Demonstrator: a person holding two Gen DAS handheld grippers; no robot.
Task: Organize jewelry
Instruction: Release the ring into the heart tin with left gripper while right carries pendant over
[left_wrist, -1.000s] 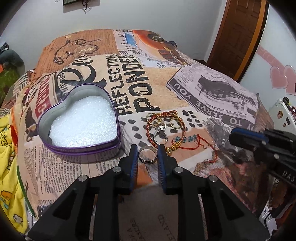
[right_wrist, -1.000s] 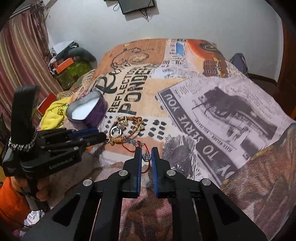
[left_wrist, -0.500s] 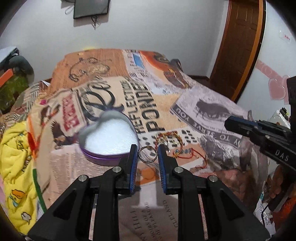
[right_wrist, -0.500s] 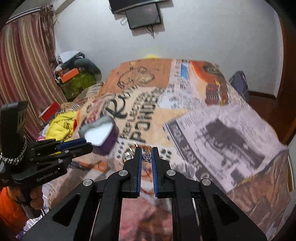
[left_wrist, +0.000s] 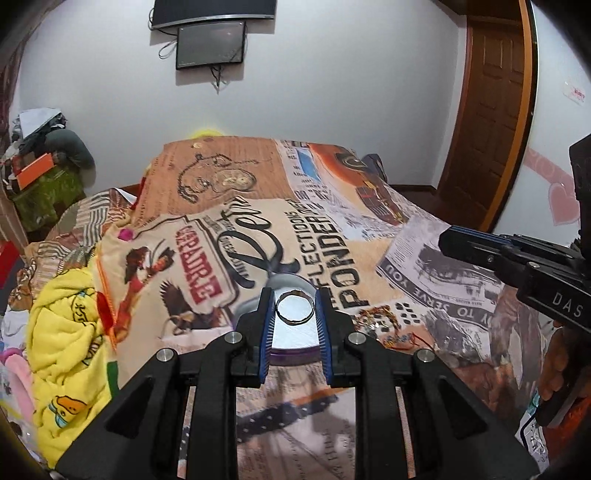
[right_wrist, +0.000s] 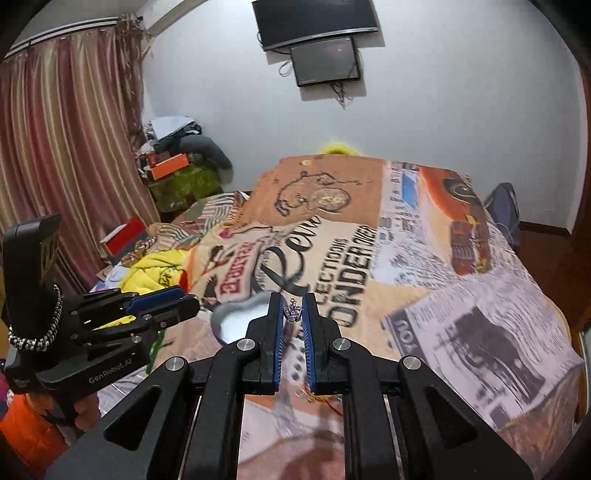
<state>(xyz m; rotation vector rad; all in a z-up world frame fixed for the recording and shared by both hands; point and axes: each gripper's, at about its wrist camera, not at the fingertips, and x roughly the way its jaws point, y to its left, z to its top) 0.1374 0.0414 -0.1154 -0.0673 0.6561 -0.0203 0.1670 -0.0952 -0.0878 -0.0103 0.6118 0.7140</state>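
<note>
Container: one heart-shaped tin (left_wrist: 291, 350) with a purple wall rests on the printed bedspread (left_wrist: 424, 266). Its interior shows a white lining; no item is visible inside, though the gripper fingers hide part of it in both views. In the right wrist view the same tin (right_wrist: 236, 317) lies just left of the right gripper's fingers, its grey rim and white floor exposed.

Left gripper (left_wrist: 294, 308): clenched on a plain silver band ring (left_wrist: 294, 309). The ring is held at its two sides between the blue pads, its open face toward the camera, raised above the bedspread and lined up in front of the tin. The band is thin, round and metallic, with a slightly thicker top edge.

Right gripper (right_wrist: 293, 314): closed on a small silver ring with a crown-shaped top (right_wrist: 293, 313), pinched at the fingertips, crown upward, clear of the bedspread. Fine detail is too small to read beyond its points and sparkle.

Remaining jewelry: a tangle of red and gold bracelets (left_wrist: 388, 328) lies on the bedspread just right of the tin, with a red cord trailing toward the right. Individual pieces cannot be told apart.

Surroundings: a yellow blanket (left_wrist: 70, 332) is bunched at the bedspread's left edge. The right gripper shows at the right edge of the left wrist view.
</note>
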